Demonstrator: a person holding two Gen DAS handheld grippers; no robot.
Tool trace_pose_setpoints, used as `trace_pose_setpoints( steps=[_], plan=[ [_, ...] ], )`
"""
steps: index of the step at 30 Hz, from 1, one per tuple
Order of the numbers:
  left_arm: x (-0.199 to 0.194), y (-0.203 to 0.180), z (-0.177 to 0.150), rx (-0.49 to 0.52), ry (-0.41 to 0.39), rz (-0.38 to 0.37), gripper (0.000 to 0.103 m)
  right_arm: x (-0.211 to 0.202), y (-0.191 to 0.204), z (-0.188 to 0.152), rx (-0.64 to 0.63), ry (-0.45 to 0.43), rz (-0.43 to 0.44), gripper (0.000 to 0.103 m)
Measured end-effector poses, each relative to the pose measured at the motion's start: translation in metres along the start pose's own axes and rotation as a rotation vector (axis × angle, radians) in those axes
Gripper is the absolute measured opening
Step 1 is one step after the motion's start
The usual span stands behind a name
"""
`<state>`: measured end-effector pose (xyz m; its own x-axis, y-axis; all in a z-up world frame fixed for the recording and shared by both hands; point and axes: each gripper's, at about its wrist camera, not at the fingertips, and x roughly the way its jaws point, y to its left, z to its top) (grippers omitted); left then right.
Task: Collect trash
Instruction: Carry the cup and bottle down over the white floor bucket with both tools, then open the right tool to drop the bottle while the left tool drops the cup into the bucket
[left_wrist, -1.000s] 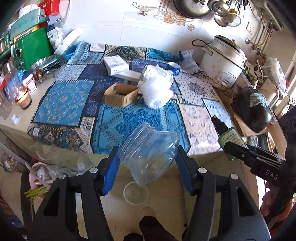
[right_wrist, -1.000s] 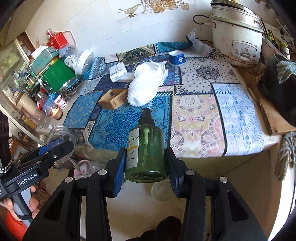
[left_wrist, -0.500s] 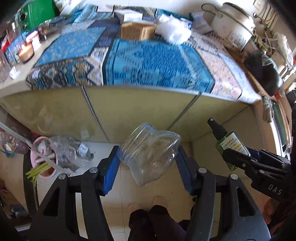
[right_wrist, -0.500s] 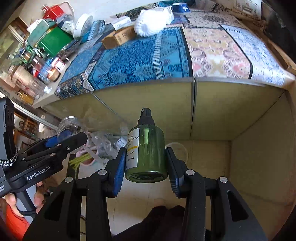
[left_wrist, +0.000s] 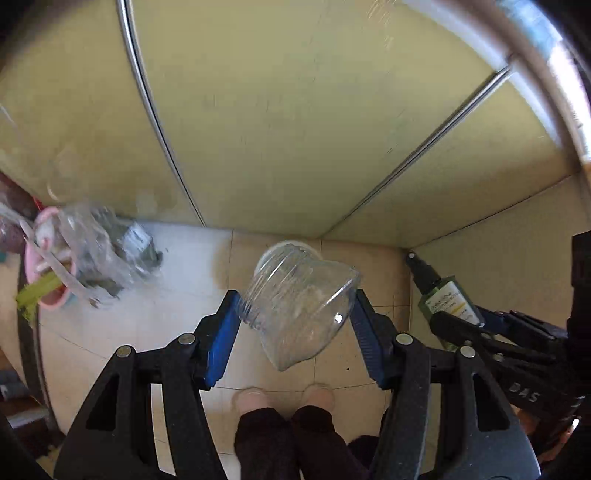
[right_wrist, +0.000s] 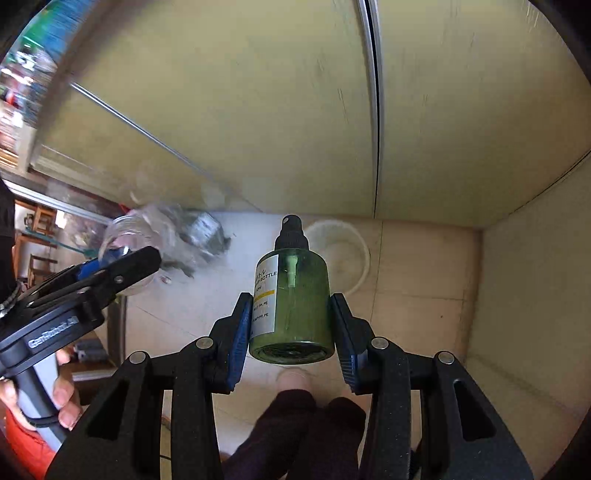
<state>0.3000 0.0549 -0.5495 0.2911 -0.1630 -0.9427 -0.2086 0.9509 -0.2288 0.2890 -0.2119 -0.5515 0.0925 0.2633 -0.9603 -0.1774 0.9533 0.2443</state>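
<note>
A home kitchen, down at floor level: yellow-green cabinet doors (left_wrist: 295, 110) at twelve o'clock, pale floor tiles (left_wrist: 166, 332), a pink bowl (left_wrist: 40, 280) at nine o'clock.

Clear jar (left_wrist: 301, 301), green bottle (right_wrist: 291, 299), yellow-green cabinet (left_wrist: 295, 110)

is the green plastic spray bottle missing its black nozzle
No, the green plastic spray bottle has its black nozzle on top, in the right hand-held gripper.
</note>
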Motion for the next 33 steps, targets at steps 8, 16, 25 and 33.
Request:
trace_pose_setpoints(
  steps=[8, 16, 25, 33],
  plan=[
    [0.138, 0.037, -0.029, -0.067, 0.073, -0.014, 0.059, 0.134, -0.031, -0.007, -0.017, 0.074, -0.015, 0.038],
    [0.252, 0.064, -0.038, -0.121, 0.103, -0.040, 0.059, 0.233, -0.056, -0.001, -0.056, 0.109, -0.031, 0.039],
    [0.334, 0.064, -0.039, -0.078, 0.163, -0.101, 0.059, 0.277, -0.090, 0.001, -0.099, 0.119, 0.002, 0.039],
    [0.361, 0.055, -0.033, -0.051, 0.217, -0.076, 0.059, 0.280, -0.103, 0.005, -0.091, 0.114, 0.013, 0.039]
  ],
)
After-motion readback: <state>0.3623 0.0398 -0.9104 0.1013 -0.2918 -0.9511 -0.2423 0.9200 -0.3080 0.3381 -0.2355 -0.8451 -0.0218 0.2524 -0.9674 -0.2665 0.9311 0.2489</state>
